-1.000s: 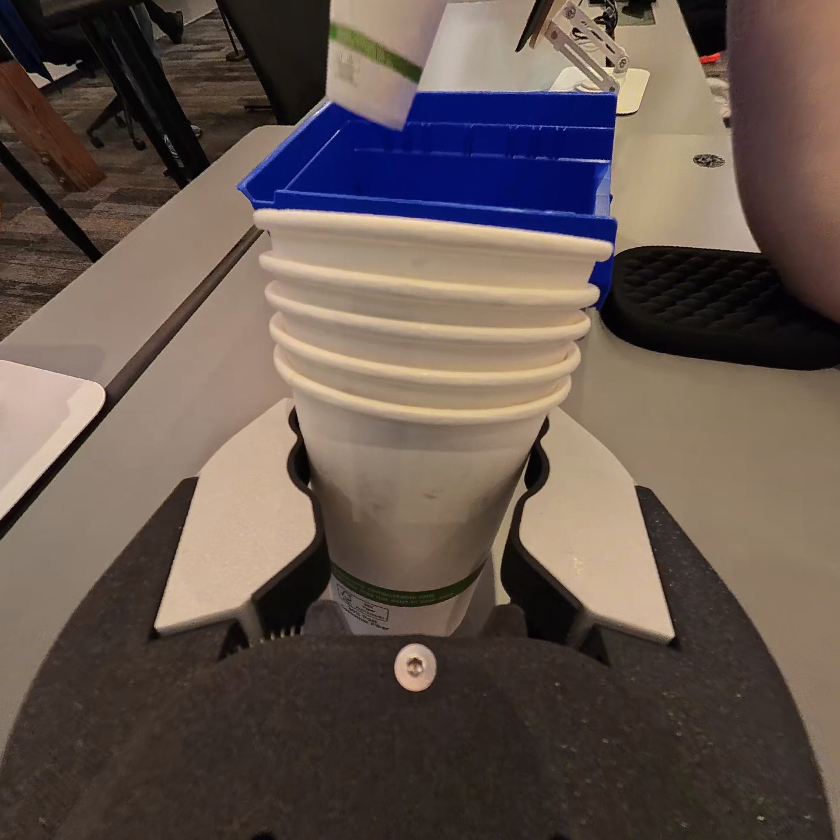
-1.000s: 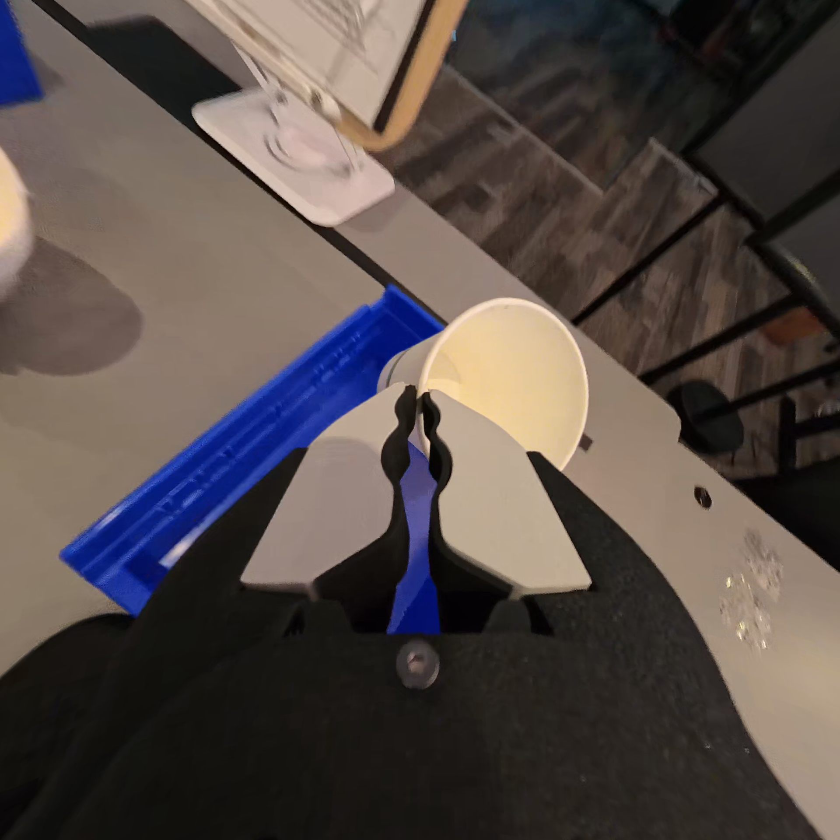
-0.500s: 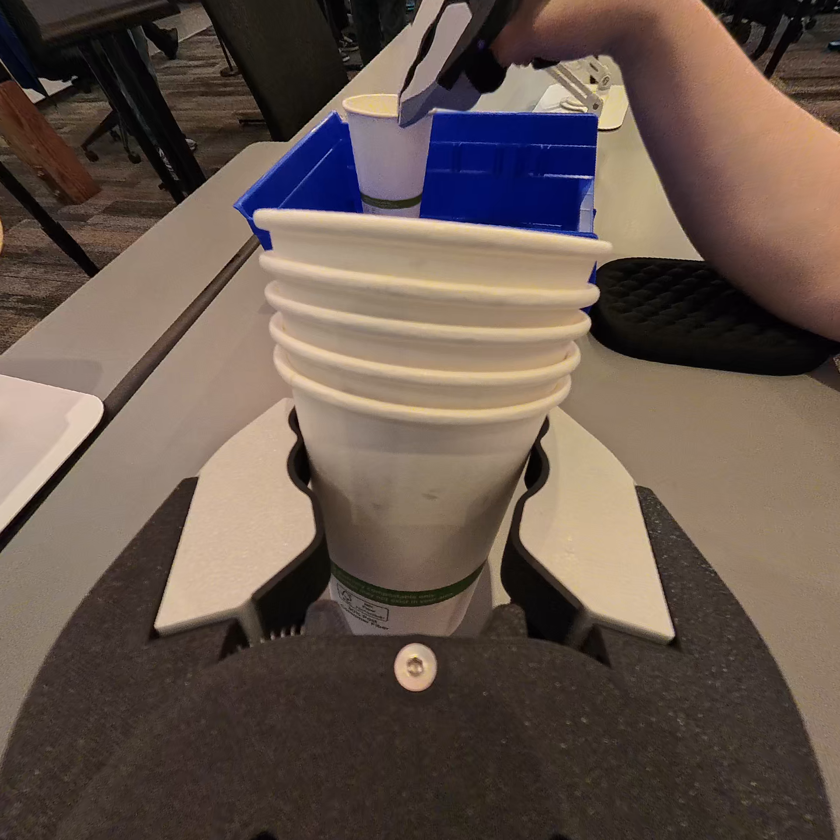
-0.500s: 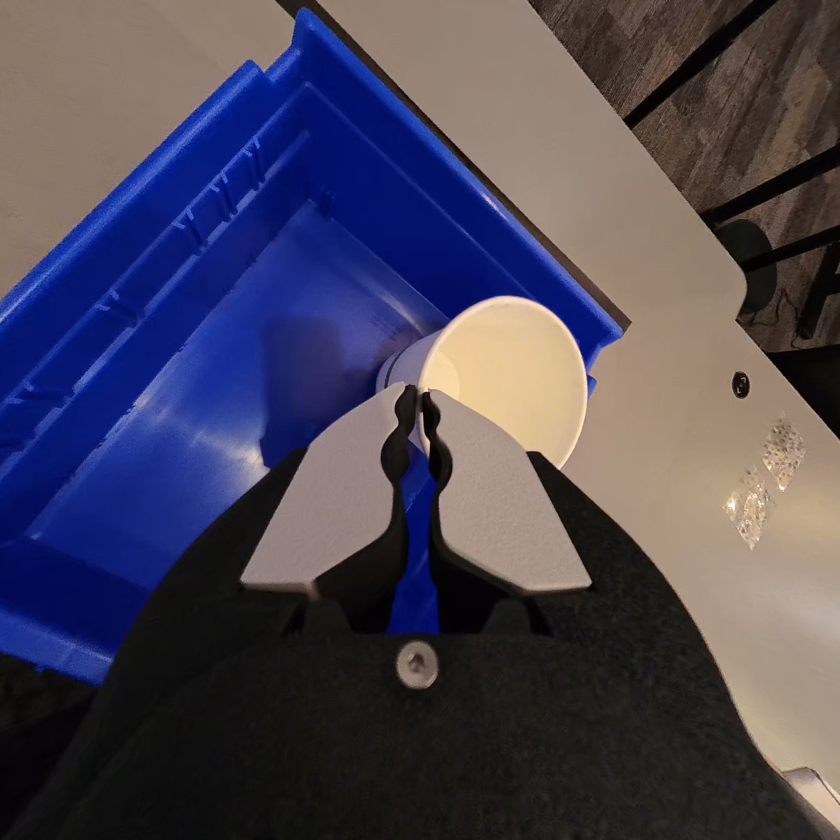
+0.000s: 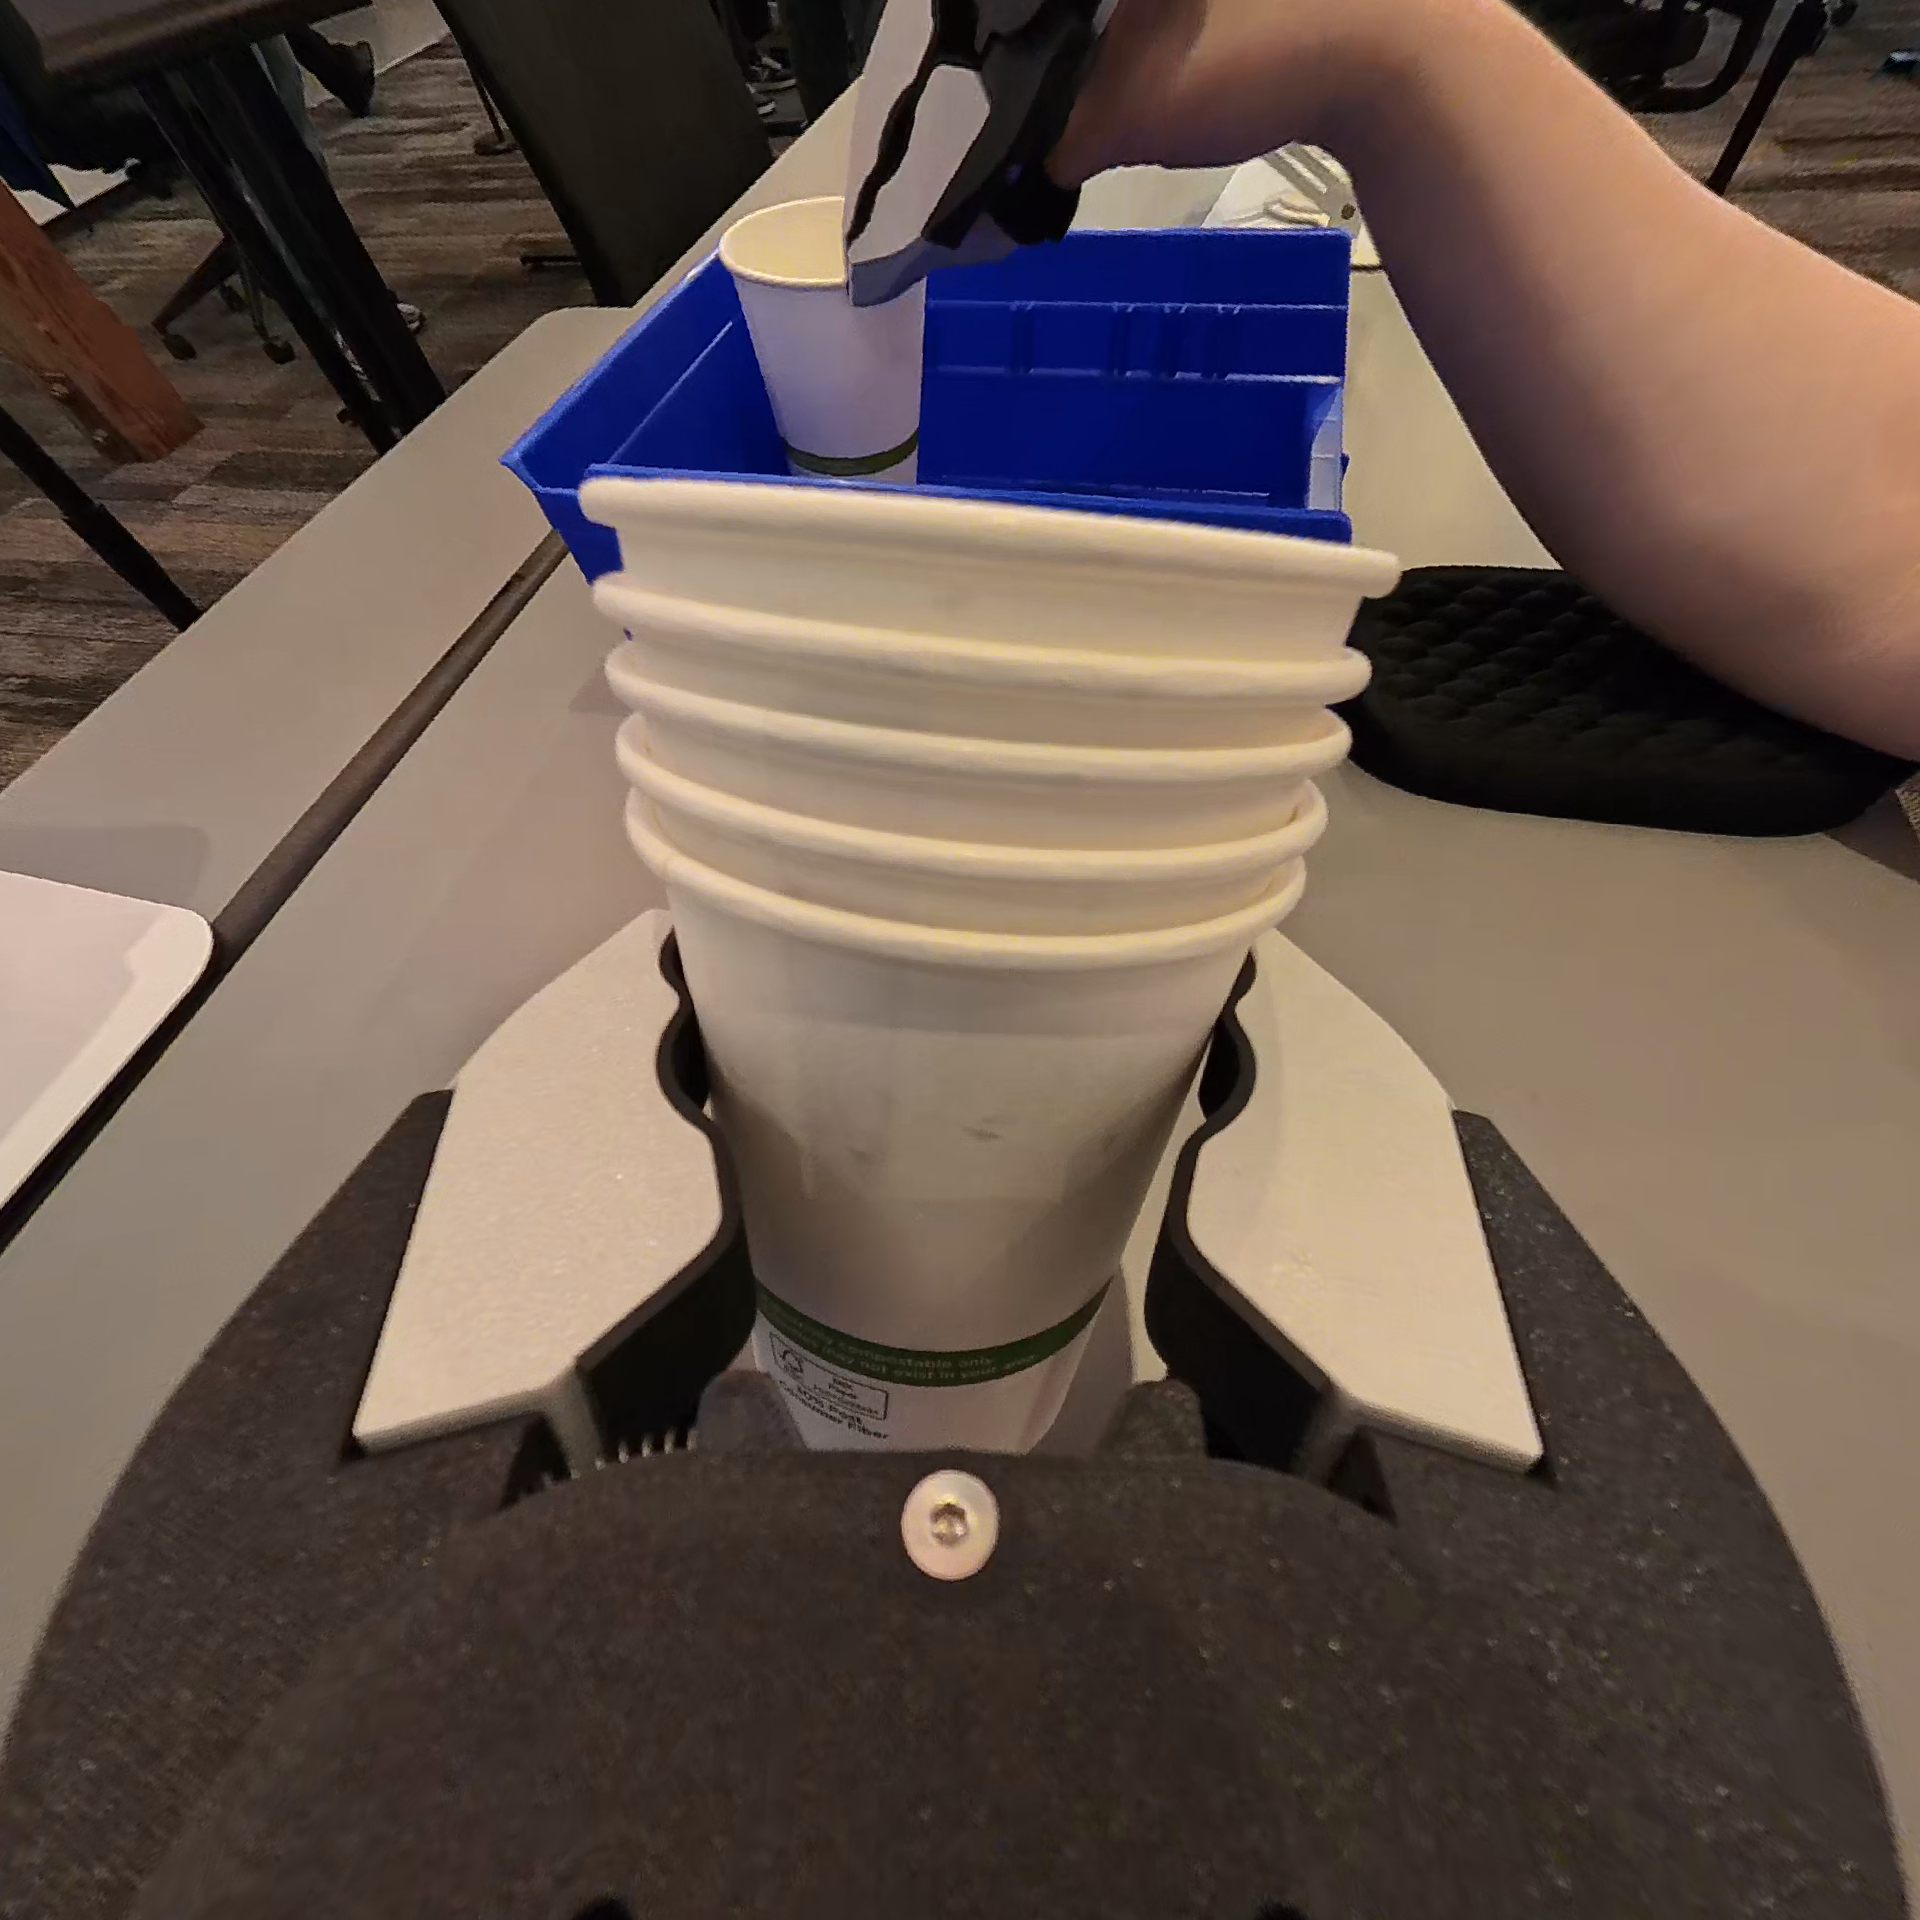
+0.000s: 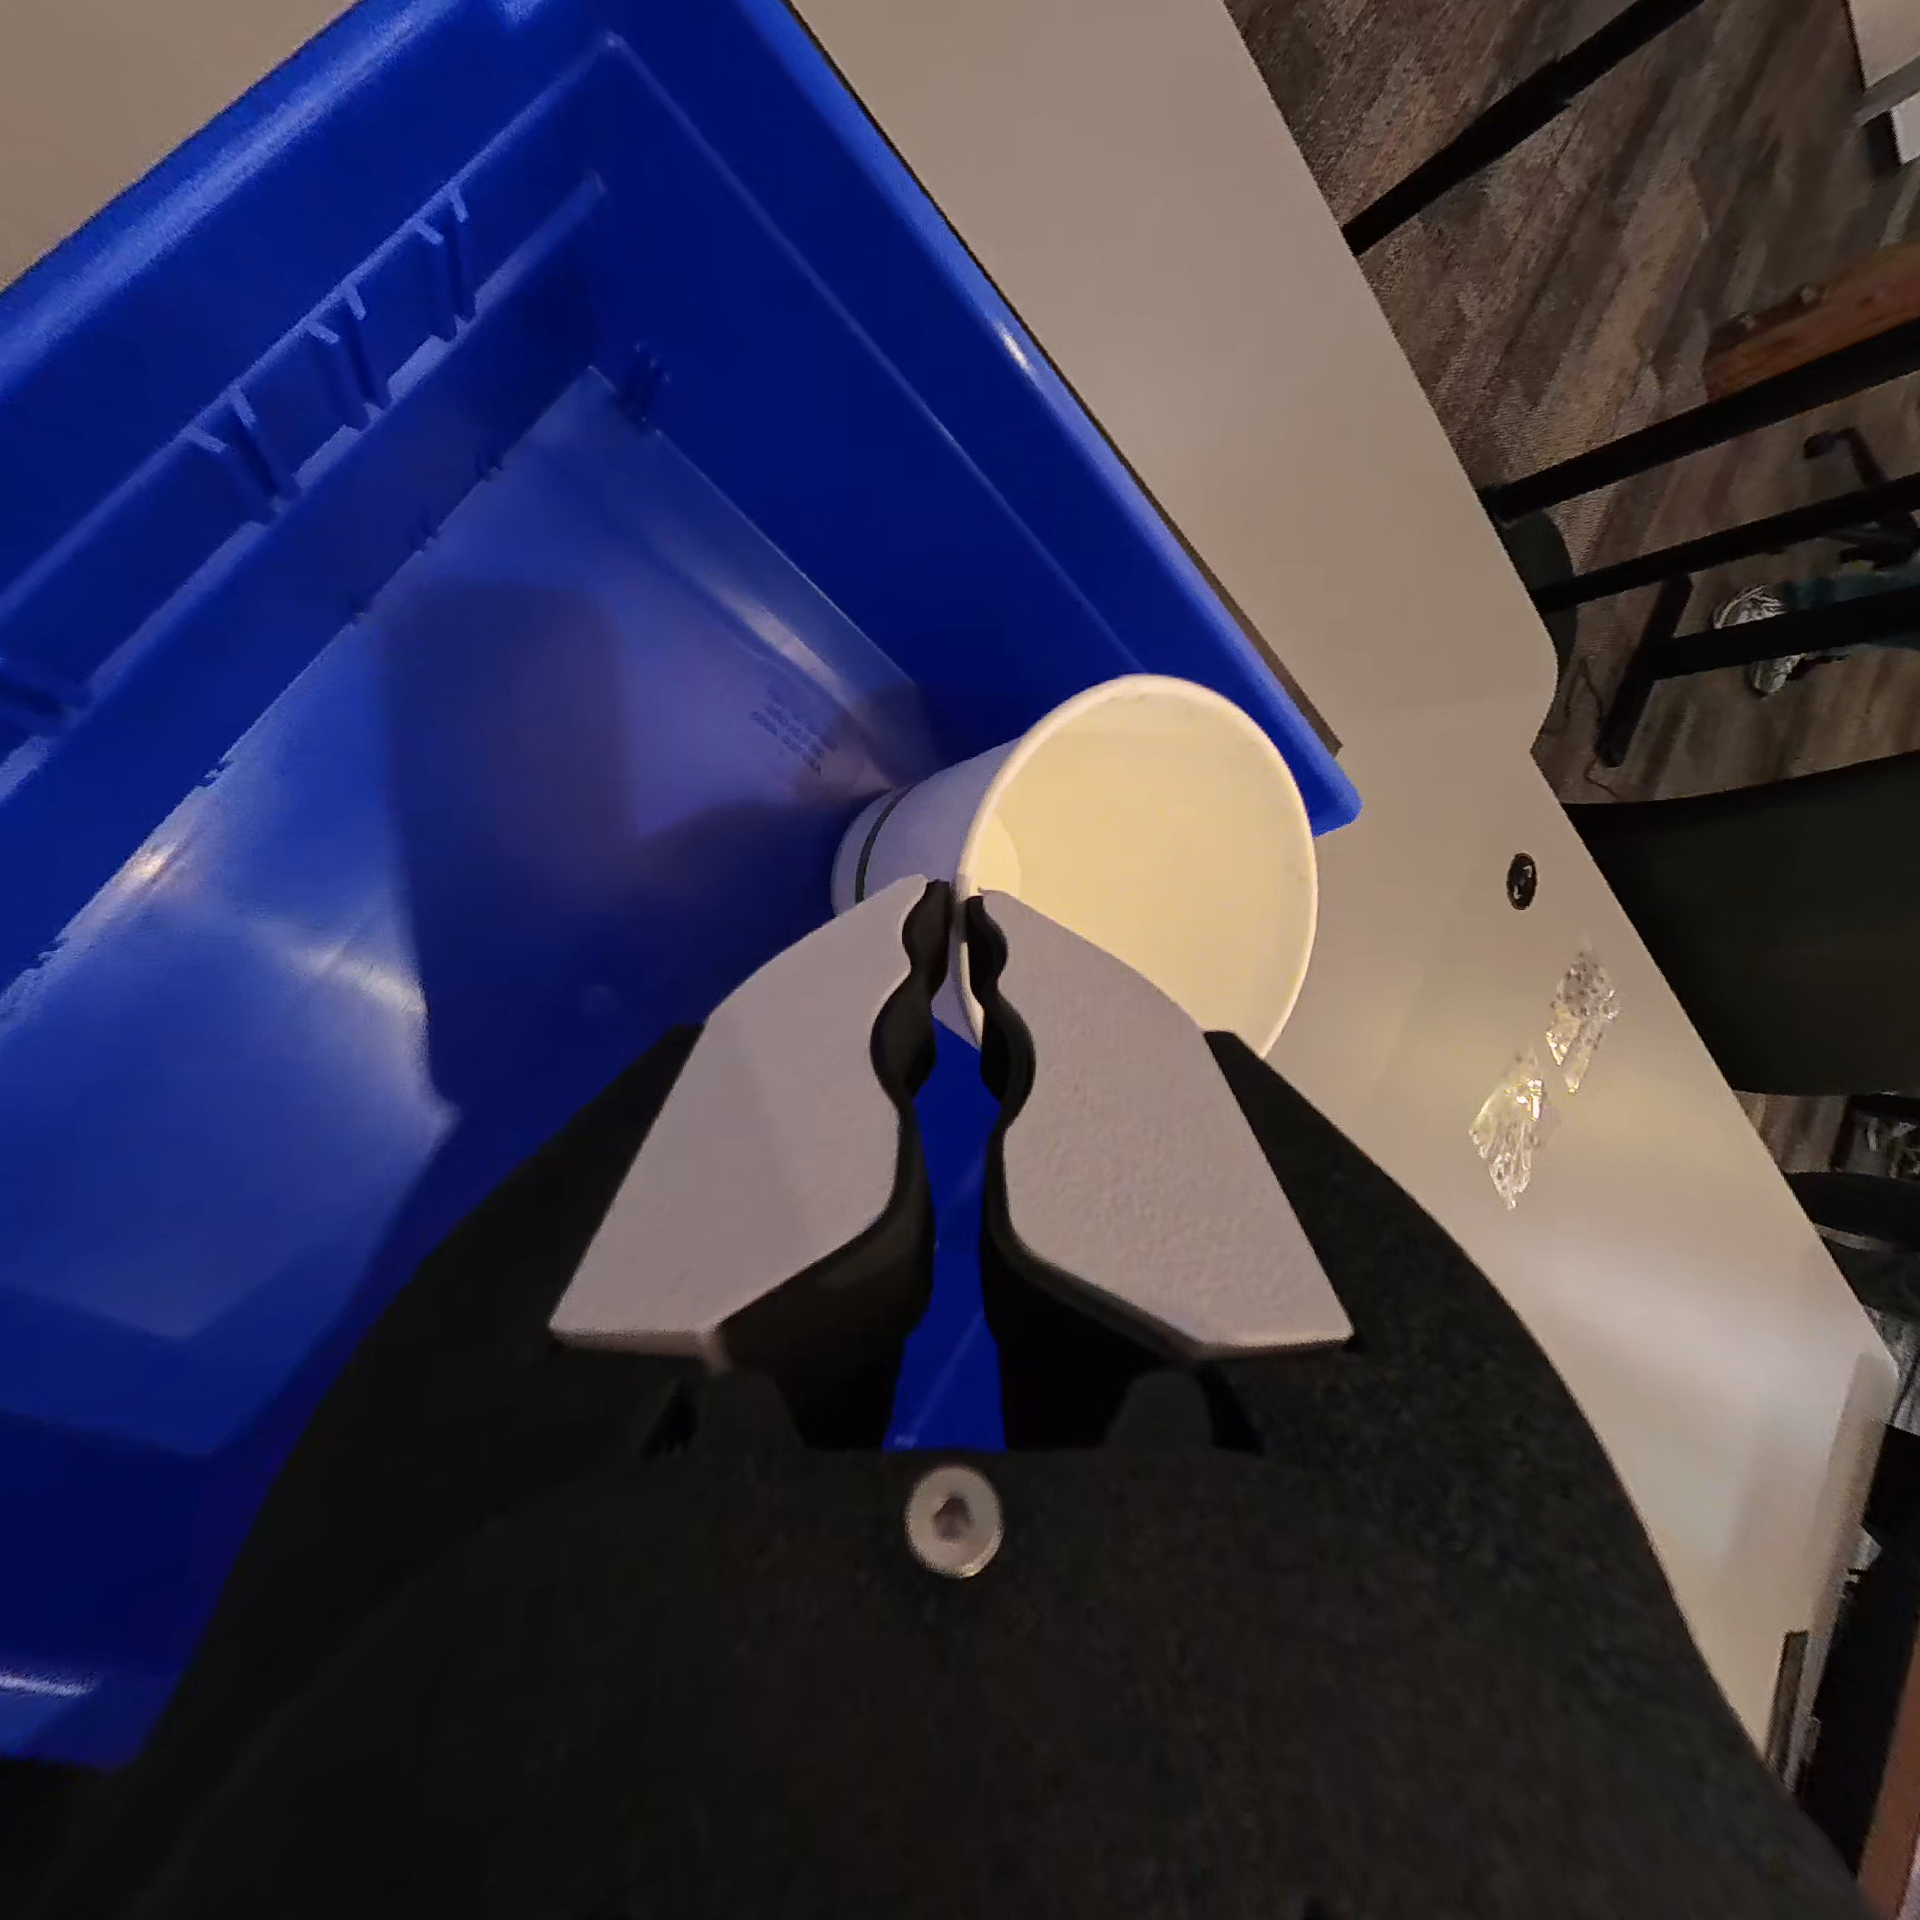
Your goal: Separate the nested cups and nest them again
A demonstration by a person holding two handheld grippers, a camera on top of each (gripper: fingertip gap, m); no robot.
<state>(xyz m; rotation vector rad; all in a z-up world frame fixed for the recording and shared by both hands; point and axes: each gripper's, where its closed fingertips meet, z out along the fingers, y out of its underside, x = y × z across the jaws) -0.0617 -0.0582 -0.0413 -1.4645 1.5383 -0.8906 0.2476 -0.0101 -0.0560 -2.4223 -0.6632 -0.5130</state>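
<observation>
Right gripper [image 6: 954, 902] is pinching the rim of a single paper cup [image 6: 1132, 852], holding it upright inside the blue bin [image 6: 499, 582] near the bin's far left corner; the cup base is hiding behind the stack in the left wrist view. Left gripper [image 5: 956, 997] is clamping the stack of nested cups [image 5: 977, 831] just in front of the bin, five rims showing. Only the right wrist view is showing the bin floor. Beside the bin, a black pad [image 5: 1600, 696] is lying partly under a forearm [image 5: 1621, 343].
</observation>
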